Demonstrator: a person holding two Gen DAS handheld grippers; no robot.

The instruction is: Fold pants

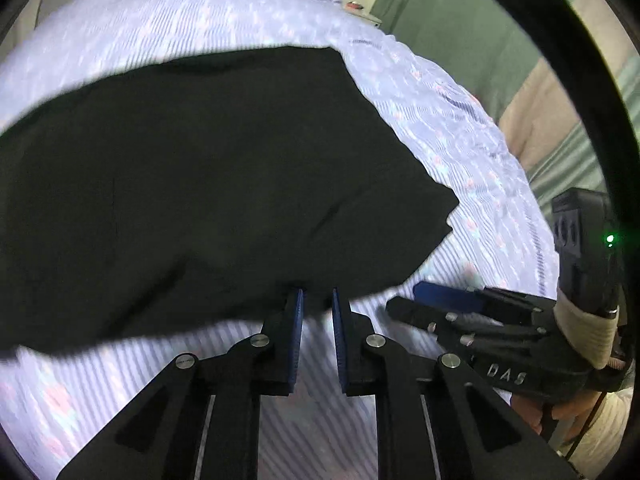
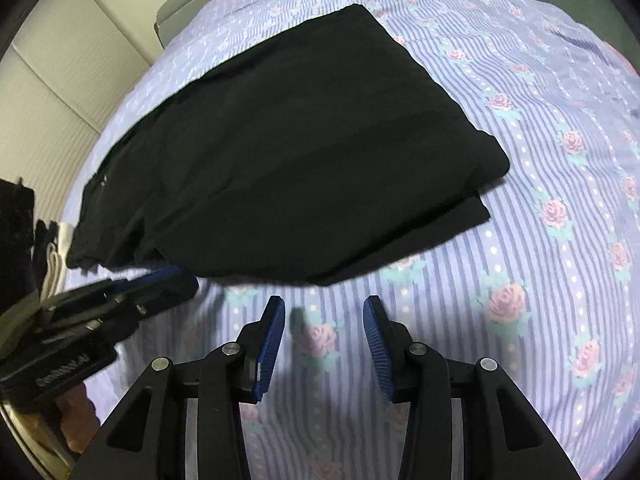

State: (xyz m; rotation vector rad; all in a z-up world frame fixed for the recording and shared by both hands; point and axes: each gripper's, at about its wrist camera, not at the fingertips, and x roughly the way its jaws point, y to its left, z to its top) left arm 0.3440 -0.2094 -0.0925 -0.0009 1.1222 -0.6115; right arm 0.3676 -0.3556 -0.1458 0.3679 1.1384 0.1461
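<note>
Black pants (image 2: pixel 288 148), folded into a thick stack, lie across a bed with a purple striped, rose-printed sheet (image 2: pixel 520 200). My left gripper (image 1: pixel 317 300) sits at the near edge of the pants (image 1: pixel 200 184). Its blue pads stand close together, with the dark hem pinched between the tips. In the right wrist view the same left gripper (image 2: pixel 176 278) shows blurred at the near left edge of the pants. My right gripper (image 2: pixel 324 310) hovers over bare sheet just short of the pants' edge, jaws apart and nothing between them. It also appears in the left wrist view as the right gripper (image 1: pixel 404 302).
A pale panelled wall (image 2: pixel 60 80) runs along the bed's left side. A green curtain (image 1: pixel 460 20) hangs beyond the bed's right side. A hand (image 1: pixel 560 412) holds the right gripper's handle. Open sheet spreads to the right of the pants.
</note>
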